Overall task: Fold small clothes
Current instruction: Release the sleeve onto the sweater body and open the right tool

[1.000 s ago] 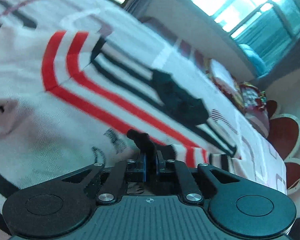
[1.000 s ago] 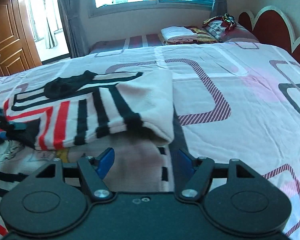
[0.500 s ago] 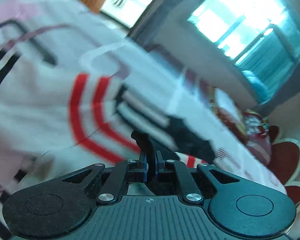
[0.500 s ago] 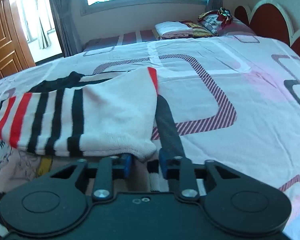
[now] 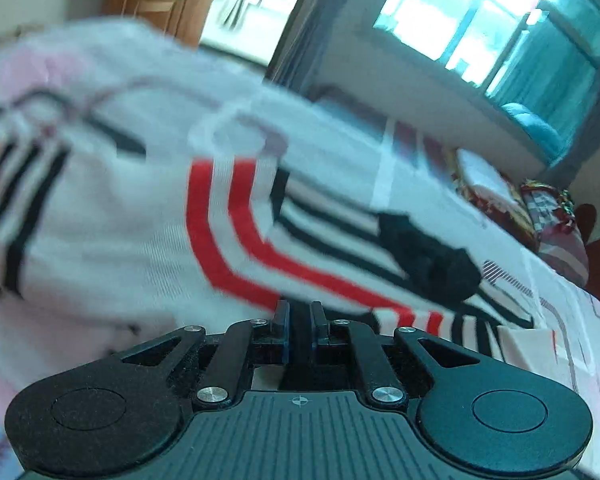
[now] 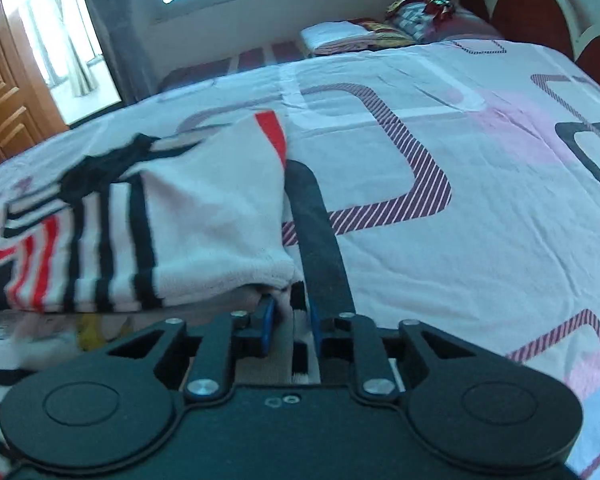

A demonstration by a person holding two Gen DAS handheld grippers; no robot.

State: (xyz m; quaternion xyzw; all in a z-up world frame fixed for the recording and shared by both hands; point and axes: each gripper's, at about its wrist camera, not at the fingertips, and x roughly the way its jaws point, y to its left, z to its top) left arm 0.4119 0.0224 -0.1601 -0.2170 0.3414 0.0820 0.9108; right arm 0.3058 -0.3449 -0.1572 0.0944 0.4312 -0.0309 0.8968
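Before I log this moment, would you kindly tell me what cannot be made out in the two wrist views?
- Left wrist view: what the left claw pinches; its tips are cut short against the blurred striped garment.
- Left wrist view: the garment's outline, smeared by motion.
- Right wrist view: how much cloth the right claw grips; the garment's hem overhangs it.
- Right wrist view: the garment's left part, cut off by the edge.

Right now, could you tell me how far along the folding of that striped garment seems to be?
Partly done: the striped garment already lies doubled over on the bed sheet, with a rounded folded edge nearest the camera. In hand: the left gripper and right gripper are each shut on fabric at its near edge. Left: probably carrying that edge across, releasing and smoothing; no neat final bundle is visible yet.
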